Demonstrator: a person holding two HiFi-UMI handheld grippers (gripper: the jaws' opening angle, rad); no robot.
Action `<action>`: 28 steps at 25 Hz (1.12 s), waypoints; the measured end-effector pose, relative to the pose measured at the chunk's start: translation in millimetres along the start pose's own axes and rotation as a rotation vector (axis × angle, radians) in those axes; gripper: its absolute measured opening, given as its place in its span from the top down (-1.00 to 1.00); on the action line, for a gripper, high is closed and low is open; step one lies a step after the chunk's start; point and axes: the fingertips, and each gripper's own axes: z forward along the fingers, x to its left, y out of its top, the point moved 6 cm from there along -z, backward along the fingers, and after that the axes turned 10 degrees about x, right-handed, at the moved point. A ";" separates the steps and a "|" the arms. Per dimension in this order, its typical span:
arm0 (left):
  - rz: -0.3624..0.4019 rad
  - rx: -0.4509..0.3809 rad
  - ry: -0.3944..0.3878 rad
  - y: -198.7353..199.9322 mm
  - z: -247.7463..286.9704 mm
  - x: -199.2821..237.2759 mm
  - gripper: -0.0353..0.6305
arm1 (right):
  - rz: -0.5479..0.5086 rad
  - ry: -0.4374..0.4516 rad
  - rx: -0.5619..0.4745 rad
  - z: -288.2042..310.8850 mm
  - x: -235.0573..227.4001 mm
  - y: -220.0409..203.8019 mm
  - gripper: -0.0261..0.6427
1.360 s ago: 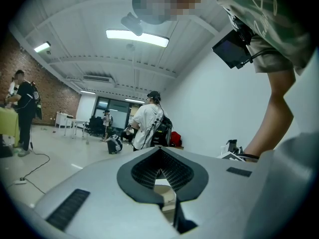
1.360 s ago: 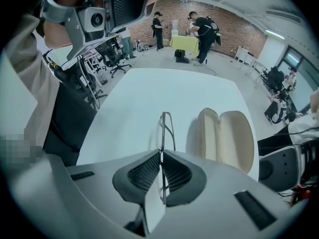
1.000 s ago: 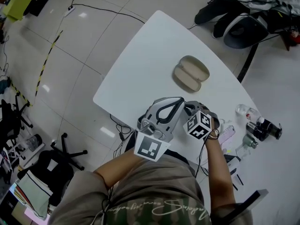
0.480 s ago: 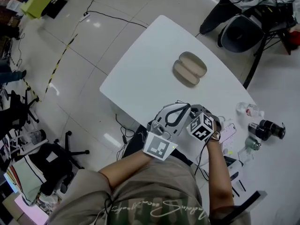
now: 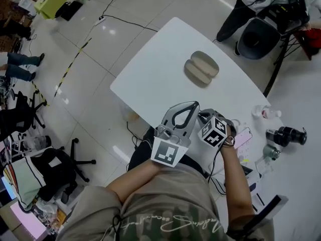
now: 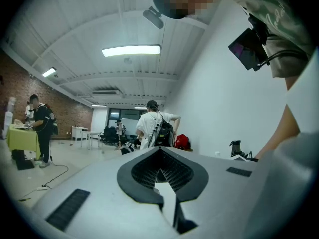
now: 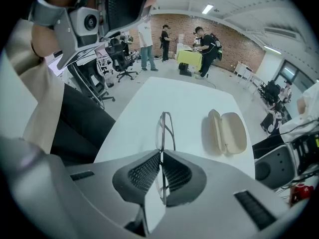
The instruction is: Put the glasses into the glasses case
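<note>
Your right claw pinches the glasses by a thin rim, left claw closed, empty; a jolt could twist them loose

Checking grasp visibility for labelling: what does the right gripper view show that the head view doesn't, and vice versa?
Only the right gripper view: the thin metal-framed glasses, clamped edge-on between the jaws of the right gripper. The head view does not resolve them.
Only the head view: the left gripper, held beside the right one near the table's close edge.
Both: the open beige clamshell glasses case, lying empty on the white table, apart from the grippers.
</note>
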 end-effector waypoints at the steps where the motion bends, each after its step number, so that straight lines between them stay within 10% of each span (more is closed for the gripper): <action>1: -0.003 0.004 0.007 0.3 -2.3 4.2 0.89 | 0.005 0.004 -0.005 -1.4 1.5 1.1 0.82; 28: -0.050 -0.006 -0.246 -23.8 33.2 176.8 0.89 | 0.278 0.015 0.092 23.1 -32.2 102.0 0.82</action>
